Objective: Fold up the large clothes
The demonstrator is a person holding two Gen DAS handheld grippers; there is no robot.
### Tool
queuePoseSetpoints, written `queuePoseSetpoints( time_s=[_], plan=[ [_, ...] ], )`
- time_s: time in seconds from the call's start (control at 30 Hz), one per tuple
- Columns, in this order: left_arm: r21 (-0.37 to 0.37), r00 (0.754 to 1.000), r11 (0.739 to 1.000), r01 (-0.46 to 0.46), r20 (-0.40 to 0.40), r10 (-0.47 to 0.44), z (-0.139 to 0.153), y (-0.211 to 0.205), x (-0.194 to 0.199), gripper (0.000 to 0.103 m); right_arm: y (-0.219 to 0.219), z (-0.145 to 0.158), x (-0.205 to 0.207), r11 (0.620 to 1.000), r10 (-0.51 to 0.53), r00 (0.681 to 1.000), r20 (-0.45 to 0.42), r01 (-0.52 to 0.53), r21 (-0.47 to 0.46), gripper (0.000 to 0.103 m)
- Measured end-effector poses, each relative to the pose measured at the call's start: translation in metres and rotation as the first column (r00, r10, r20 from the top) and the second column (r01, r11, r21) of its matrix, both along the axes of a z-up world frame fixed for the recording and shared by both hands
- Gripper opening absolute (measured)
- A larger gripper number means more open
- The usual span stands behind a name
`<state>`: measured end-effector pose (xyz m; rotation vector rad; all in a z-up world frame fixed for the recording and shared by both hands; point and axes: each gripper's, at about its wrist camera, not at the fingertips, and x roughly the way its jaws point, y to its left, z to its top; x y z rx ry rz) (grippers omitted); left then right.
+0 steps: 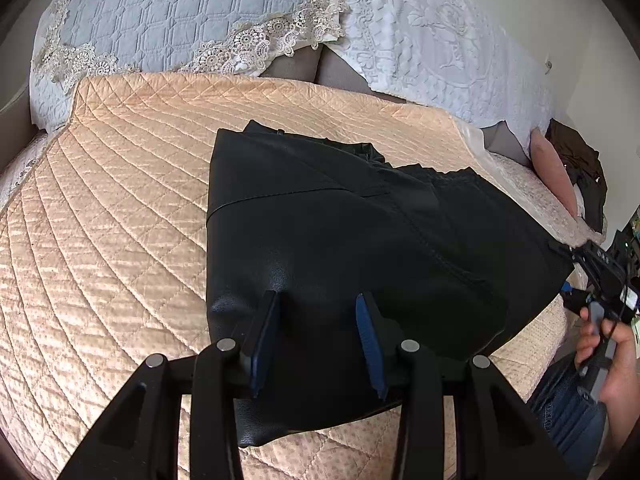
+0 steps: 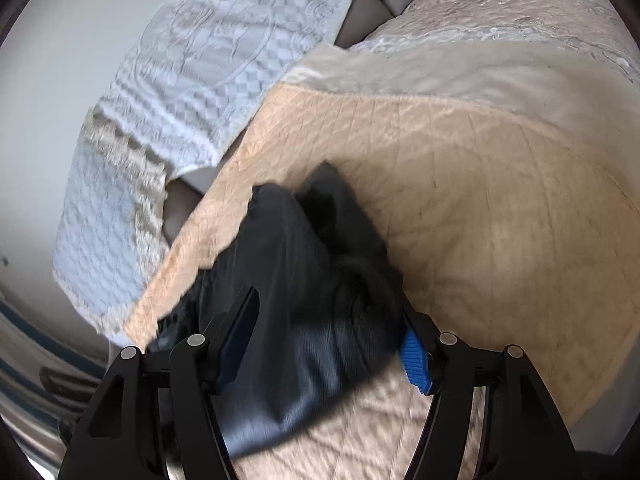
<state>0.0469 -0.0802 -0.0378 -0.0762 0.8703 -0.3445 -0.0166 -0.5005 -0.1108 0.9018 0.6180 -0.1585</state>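
On the peach quilted bed cover (image 1: 100, 208) lies the folded black garment (image 1: 340, 220); the left claw (image 1: 316, 300) is clamped on its near edge, while the right claw (image 2: 328, 320) stands apart, the fabric loose between its 2 fingers
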Motion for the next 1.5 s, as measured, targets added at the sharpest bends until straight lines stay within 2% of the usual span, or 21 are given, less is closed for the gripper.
queuePoseSetpoints(
  time_s=[0.1,0.17,0.2,0.23,0.27,0.33,0.47,0.57,0.67,0.77,0.87,0.93,0.97,1.07,1.13,1.2,1.27,1.37,1.43,1.5],
  plan=[
    [-0.006,1.000,1.000,-0.004,-0.004,0.004,0.000,0.001,0.000,0.041,-0.001,-0.001,0.014,0.999,-0.017,1.000,-0.023,0.016,-0.036,0.065],
    [-0.005,1.000,1.000,-0.008,-0.003,0.008,0.000,0.001,0.000,0.041,0.003,0.001,0.022,0.996,-0.021,0.997,-0.070,0.015,-0.092,0.055],
    [-0.003,1.000,1.000,-0.012,-0.002,0.012,-0.001,0.000,0.000,0.041,0.006,0.002,0.027,0.992,-0.018,0.994,-0.107,0.004,-0.128,0.045],
    [-0.003,1.000,1.000,-0.016,-0.001,0.016,-0.001,0.000,0.000,0.041,0.005,0.002,0.028,0.992,-0.013,0.993,-0.118,-0.002,-0.125,0.037],
    [-0.004,1.000,1.000,-0.019,-0.001,0.019,-0.001,-0.001,0.000,0.042,0.003,0.002,0.029,0.995,-0.001,0.992,-0.123,-0.012,-0.103,0.033],
    [-0.002,1.000,1.000,-0.022,-0.002,0.022,-0.001,-0.001,0.001,0.042,0.001,0.012,0.029,0.998,0.031,0.993,-0.110,-0.037,-0.059,0.024],
    [-0.003,1.000,1.000,-0.014,-0.004,0.014,-0.001,-0.002,0.003,0.042,0.017,0.049,0.031,0.992,0.098,0.995,-0.037,-0.100,-0.080,0.022],
    [-0.018,1.000,1.000,-0.003,-0.013,0.003,0.002,0.001,0.005,0.042,0.045,0.085,0.037,0.977,0.182,0.983,0.026,-0.178,-0.114,0.021],
    [-0.050,1.000,0.999,-0.010,-0.014,0.010,0.011,0.010,0.006,0.042,0.087,0.119,0.047,0.949,0.286,0.955,0.081,-0.271,-0.161,0.021],
    [-0.075,0.999,0.996,-0.039,0.016,0.041,0.022,0.027,0.003,0.042,0.146,0.149,0.059,0.898,0.417,0.900,0.126,-0.386,-0.211,0.021],
    [-0.087,0.996,0.993,-0.078,0.034,0.081,0.029,0.048,0.000,0.042,0.200,0.158,0.071,0.841,0.523,0.842,0.137,-0.483,-0.243,0.021],
    [-0.092,0.993,0.990,-0.108,0.035,0.112,0.029,0.063,-0.002,0.042,0.243,0.148,0.083,0.790,0.598,0.793,0.116,-0.558,-0.256,0.021],
    [-0.094,0.991,0.988,-0.124,0.032,0.128,0.028,0.071,-0.005,0.042,0.255,0.140,0.087,0.774,0.618,0.779,0.103,-0.581,-0.249,0.021],
    [-0.104,0.985,0.980,-0.170,0.015,0.172,0.023,0.093,-0.012,0.042,0.307,0.091,0.101,0.699,0.701,0.713,0.014,-0.684,-0.211,0.021],
    [-0.109,0.981,0.975,-0.193,0.002,0.195,0.018,0.104,-0.016,0.042,0.326,0.053,0.106,0.665,0.731,0.680,-0.053,-0.728,-0.169,0.021],
    [-0.108,0.977,0.971,-0.211,-0.011,0.211,0.013,0.114,-0.020,0.042,0.334,0.028,0.106,0.654,0.737,0.670,-0.089,-0.740,-0.156,0.021],
    [-0.112,0.975,0.969,-0.221,-0.018,0.220,0.011,0.121,-0.024,0.042,0.336,0.028,0.103,0.664,0.729,0.681,-0.064,-0.727,-0.174,0.024],
    [-0.119,0.974,0.967,-0.227,-0.016,0.227,0.011,0.128,-0.027,0.042,0.340,0.038,0.100,0.648,0.741,0.668,-0.071,-0.738,-0.186,0.038],
    [-0.128,0.974,0.965,-0.228,-0.011,0.228,0.015,0.131,-0.029,0.042,0.344,0.051,0.094,0.628,0.763,0.645,-0.053,-0.757,-0.178,0.054],
    [-0.134,0.974,0.965,-0.226,0.000,0.228,0.020,0.133,-0.029,0.042,0.349,0.068,0.082,0.589,0.796,0.606,-0.017,-0.780,-0.212,0.058]
  ],
)
